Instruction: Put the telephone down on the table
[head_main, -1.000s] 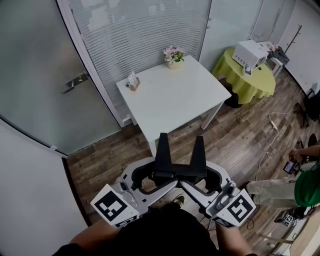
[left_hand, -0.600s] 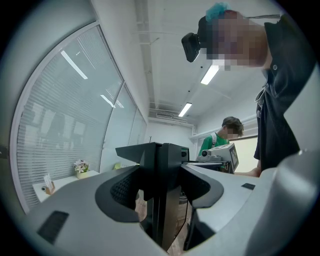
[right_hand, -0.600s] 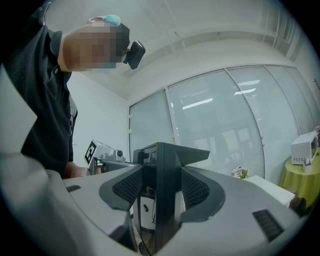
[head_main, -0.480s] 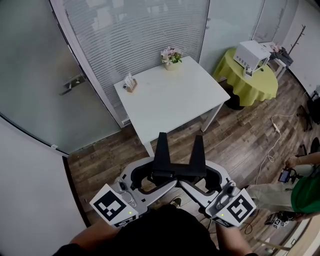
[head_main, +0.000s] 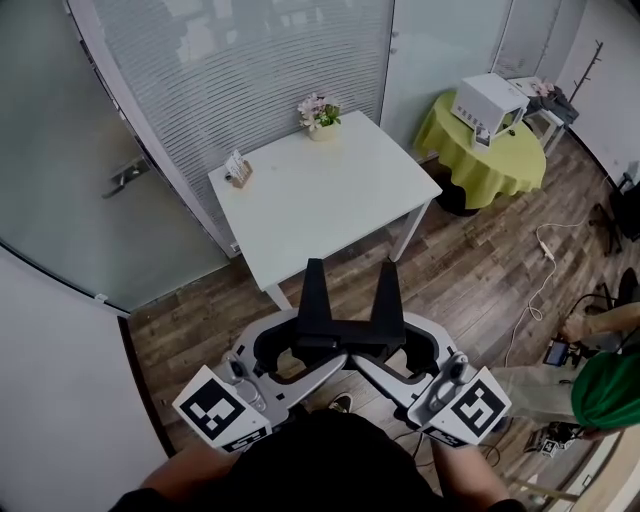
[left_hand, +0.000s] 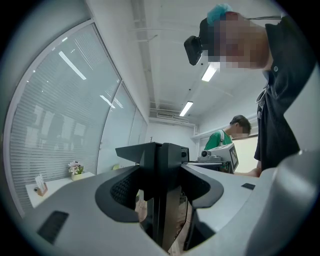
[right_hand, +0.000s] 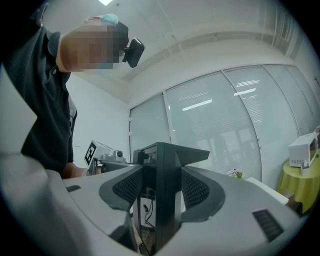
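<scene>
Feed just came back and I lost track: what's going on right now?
A person holds the black telephone with both grippers: the left gripper and right gripper each have jaws shut on it. It is in the air over the wooden floor, short of the white table, so it is not yet set down.

— Telephone (head_main: 348, 335)?
— Black, U-shaped: two prongs upright off a level crossbar, clamped at both ends, held in the air.
— On the table (head_main: 330, 195)?
— Not yet; short of the white top's near edge, apart from it.
</scene>
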